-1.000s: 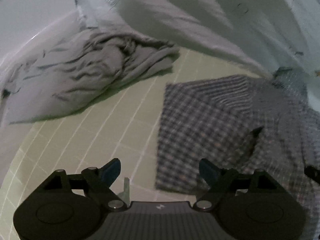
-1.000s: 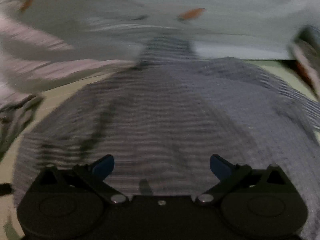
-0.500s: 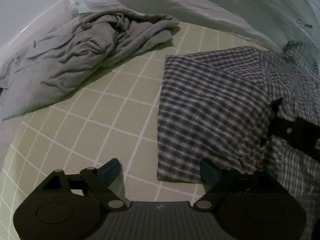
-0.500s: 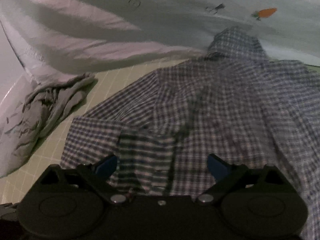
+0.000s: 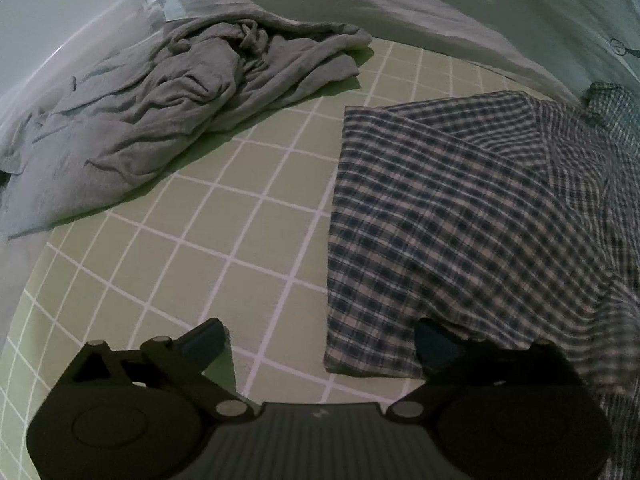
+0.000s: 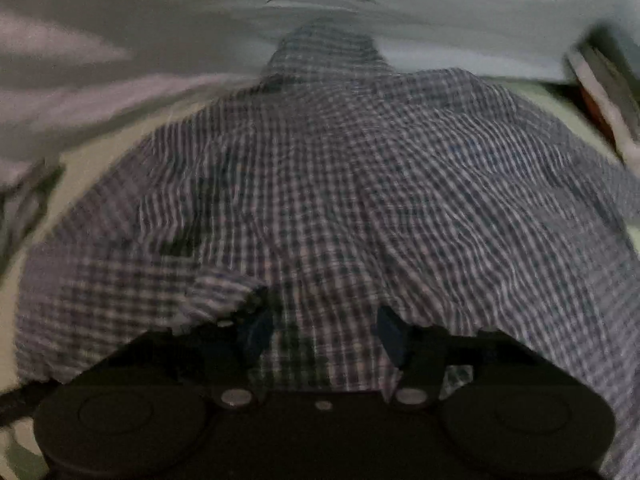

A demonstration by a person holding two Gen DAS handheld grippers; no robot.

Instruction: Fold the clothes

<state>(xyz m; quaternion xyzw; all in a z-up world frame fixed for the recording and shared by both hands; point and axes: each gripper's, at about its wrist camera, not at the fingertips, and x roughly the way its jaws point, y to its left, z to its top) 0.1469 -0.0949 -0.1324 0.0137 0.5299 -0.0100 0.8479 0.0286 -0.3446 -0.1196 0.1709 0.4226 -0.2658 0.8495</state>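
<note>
A blue and white checked shirt (image 5: 460, 216) lies partly folded on a green gridded sheet (image 5: 208, 240), right of centre in the left wrist view. My left gripper (image 5: 320, 338) is open just over the shirt's near left corner, its right finger (image 5: 436, 344) at the hem. In the right wrist view the shirt (image 6: 360, 184) fills the frame, blurred. My right gripper (image 6: 326, 330) has its jaws partly closed around a fold of the shirt's near hem; I cannot tell if they pinch it.
A crumpled grey garment (image 5: 168, 92) lies at the far left on the sheet. A pale bedcover (image 5: 400, 4) with small prints is bunched along the back. A white edge (image 5: 60, 44) runs at the far left.
My right gripper's jaws have narrowed from wide open and moved down into the shirt's near hem. My left gripper has edged closer to the shirt's near left corner, still open.
</note>
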